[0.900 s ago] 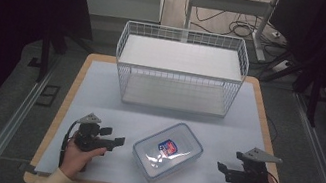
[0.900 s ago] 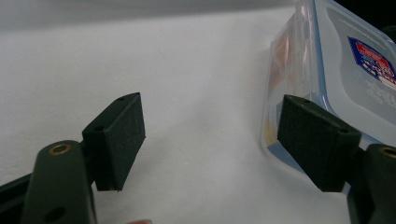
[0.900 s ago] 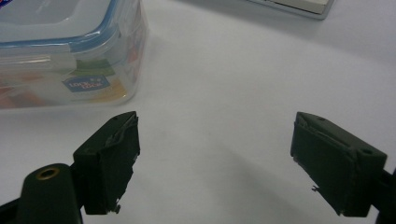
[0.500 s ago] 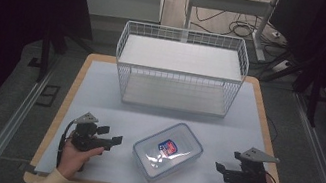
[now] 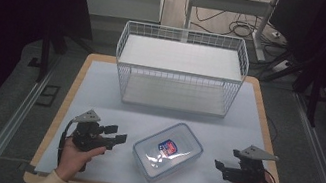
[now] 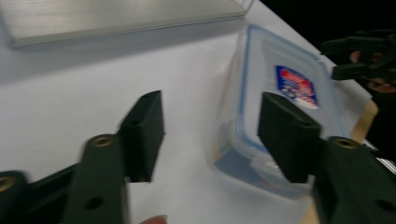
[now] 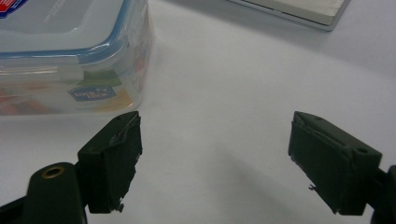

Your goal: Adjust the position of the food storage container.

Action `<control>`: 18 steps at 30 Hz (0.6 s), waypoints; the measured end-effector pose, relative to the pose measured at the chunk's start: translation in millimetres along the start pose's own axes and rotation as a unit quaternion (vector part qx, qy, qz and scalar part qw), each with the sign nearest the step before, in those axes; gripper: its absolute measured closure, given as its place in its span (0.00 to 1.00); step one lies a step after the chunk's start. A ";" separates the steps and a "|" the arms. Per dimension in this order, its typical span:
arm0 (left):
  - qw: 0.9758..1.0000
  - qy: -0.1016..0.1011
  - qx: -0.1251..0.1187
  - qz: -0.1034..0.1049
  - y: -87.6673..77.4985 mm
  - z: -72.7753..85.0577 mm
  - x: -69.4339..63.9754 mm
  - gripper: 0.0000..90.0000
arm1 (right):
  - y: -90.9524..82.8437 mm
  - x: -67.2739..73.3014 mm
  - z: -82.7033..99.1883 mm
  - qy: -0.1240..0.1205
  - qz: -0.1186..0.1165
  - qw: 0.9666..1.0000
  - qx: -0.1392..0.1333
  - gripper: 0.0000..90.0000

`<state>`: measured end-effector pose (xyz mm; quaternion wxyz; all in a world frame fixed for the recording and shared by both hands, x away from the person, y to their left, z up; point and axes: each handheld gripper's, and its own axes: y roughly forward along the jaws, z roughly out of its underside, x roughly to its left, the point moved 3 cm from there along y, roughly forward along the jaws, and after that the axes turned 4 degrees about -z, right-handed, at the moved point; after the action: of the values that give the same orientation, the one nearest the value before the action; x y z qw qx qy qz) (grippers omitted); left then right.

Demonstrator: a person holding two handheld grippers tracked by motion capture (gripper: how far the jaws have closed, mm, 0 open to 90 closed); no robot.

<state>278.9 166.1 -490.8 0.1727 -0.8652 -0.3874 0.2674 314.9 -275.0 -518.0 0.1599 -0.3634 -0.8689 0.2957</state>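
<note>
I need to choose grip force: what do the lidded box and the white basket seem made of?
Clear lidded box with blue seal: probably glossy plastic; it is see-through and shows glare. White wire basket: apparently coated metal wire, a thin matte white grid.

container (image 7: 70,51) side label, print too blurred

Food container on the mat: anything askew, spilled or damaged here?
Only that the lidded food container lies at an angle to the wire basket and the table's edges. Its lid looks shut, with no spill or damage visible.
</note>
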 end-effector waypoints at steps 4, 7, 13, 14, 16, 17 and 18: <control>1.000 0.019 0.012 0.011 2.4 -2.0 -11.7 0.75 | 0.3 -0.7 0.6 -0.001 0.002 1.000 0.001 0.20; 0.999 0.023 0.022 0.029 5.5 -1.3 -19.7 0.83 | -0.5 -1.0 0.7 -0.001 0.004 1.000 0.000 0.20; 0.996 0.040 0.046 0.070 14.9 1.4 -44.9 0.95 | 0.2 -1.1 1.3 -0.002 0.005 1.000 0.002 0.20; 0.994 0.048 0.052 0.077 18.2 2.9 -50.8 0.96 | 0.4 -1.1 1.4 -0.001 0.005 1.000 0.003 0.20; 0.993 0.055 0.062 0.087 23.2 5.3 -60.1 0.97 | 0.5 -1.1 1.7 0.000 0.005 1.000 0.004 0.20; 0.992 0.058 0.066 0.092 25.3 6.5 -64.7 0.97 | 0.5 -1.1 1.9 0.000 0.006 1.000 0.005 0.20; 0.992 0.061 0.064 0.092 27.1 7.5 -69.1 0.97 | 0.3 -1.2 1.9 -0.001 0.008 1.000 0.005 0.20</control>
<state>251.6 96.7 -487.8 0.2258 -0.8990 -0.2766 0.2537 314.9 -276.4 -519.7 0.1590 -0.3690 -0.8647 0.3014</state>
